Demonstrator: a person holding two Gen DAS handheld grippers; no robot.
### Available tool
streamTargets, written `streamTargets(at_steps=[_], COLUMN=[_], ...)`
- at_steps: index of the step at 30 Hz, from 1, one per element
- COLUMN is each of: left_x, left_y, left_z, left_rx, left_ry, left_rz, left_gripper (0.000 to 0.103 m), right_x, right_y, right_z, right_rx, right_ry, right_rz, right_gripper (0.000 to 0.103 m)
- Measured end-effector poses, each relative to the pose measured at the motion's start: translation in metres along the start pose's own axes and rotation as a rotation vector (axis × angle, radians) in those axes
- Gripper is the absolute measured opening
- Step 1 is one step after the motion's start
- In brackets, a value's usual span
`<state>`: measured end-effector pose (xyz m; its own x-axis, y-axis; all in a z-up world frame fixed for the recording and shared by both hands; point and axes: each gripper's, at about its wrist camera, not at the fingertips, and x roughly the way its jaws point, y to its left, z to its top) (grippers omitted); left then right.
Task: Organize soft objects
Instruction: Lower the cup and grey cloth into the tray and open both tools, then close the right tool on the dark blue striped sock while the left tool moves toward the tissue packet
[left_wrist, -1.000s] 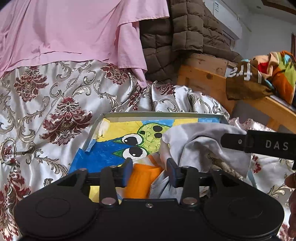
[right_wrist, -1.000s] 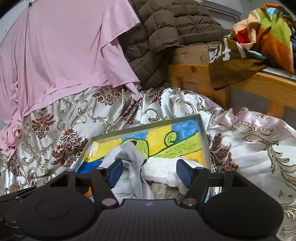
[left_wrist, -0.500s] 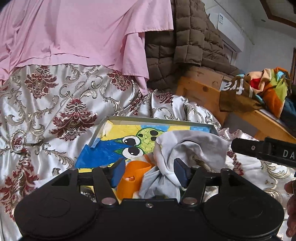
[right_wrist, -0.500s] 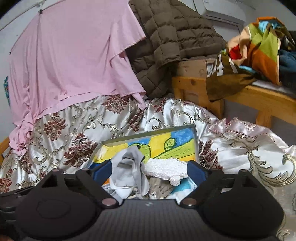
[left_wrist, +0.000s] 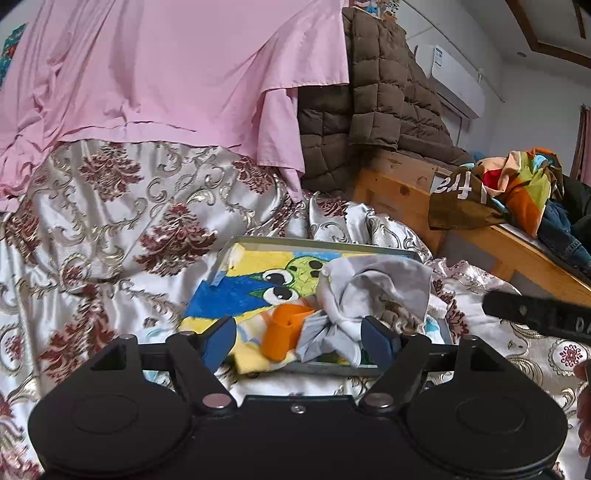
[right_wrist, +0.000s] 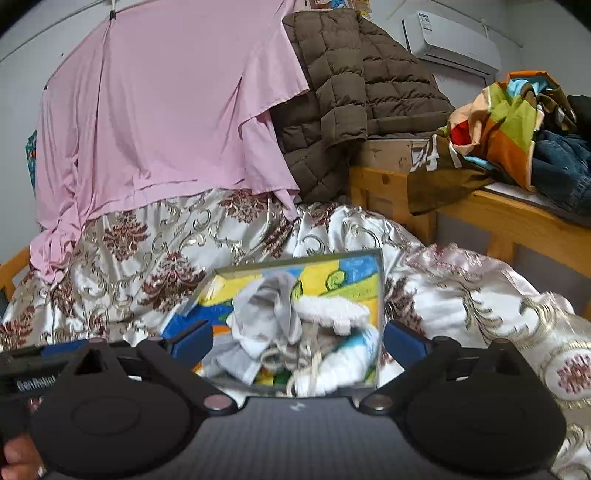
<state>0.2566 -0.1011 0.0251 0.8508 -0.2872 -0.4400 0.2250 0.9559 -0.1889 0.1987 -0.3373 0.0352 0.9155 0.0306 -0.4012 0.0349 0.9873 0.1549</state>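
Observation:
A shallow tray (left_wrist: 317, 242) with a bright cartoon lining lies on the patterned bedspread; it also shows in the right wrist view (right_wrist: 295, 264). In it lies a heap of soft items: a grey cloth (left_wrist: 373, 284) (right_wrist: 271, 302), an orange piece (left_wrist: 282, 328), a white fluffy piece (right_wrist: 332, 308) and a knitted beige item (right_wrist: 314, 349). My left gripper (left_wrist: 299, 343) is open and empty, just in front of the tray's near edge. My right gripper (right_wrist: 299, 341) is open and empty, over the tray's near end. Its body shows at the right of the left wrist view (left_wrist: 535, 314).
A silky floral bedspread (left_wrist: 110, 229) covers the bed. A pink sheet (left_wrist: 166, 74) and a brown quilted jacket (left_wrist: 376, 110) hang behind. A wooden bed frame (right_wrist: 498, 218) at right holds colourful clothes (right_wrist: 506, 118) and denim (right_wrist: 565, 166).
Both grippers have drawn back and up from the tray and their jaws have opened wider. The cloths stay heaped in the tray.

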Motion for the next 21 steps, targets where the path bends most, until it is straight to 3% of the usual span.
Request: streamTargets(at_steps=[10, 21], left_x=[-0.046, -0.076], left_y=[0.018, 0.043], left_z=[-0.023, -0.035], left_rx=[0.016, 0.064], left_ry=[0.02, 0.07], left_rz=[0.01, 0.044], left_gripper=[0.081, 0.087], right_x=[-0.037, -0.051], right_y=[0.013, 0.026], right_z=[-0.034, -0.059], right_rx=[-0.06, -0.129], right_ry=[0.048, 0.146], right_rz=[-0.058, -0.039], right_gripper=[0.102, 0.103])
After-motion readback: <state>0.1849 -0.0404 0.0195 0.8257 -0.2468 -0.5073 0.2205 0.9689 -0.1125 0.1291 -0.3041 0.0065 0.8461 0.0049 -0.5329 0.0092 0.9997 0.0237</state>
